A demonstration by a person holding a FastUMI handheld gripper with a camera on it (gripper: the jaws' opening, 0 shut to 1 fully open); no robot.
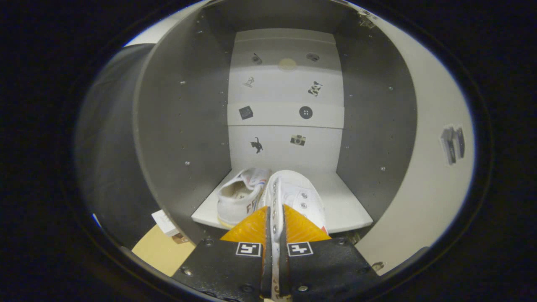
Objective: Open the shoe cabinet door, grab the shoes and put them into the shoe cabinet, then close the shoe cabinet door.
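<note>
Fingers (275,218) pinch white shoe (295,195) — inside open cabinet (180,126).

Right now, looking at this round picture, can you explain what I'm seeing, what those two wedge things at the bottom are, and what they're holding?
The camera rides on a hand-held two-finger gripper and looks forward along its fingers, the two wedges you noticed. They are pinched on the edge of a white shoe, carrying it into an open shoe cabinet. A second white shoe already sits on the cabinet's bottom shelf, just left of the held one. The back panel carries small stickers. The door is swung open on the right.
</note>
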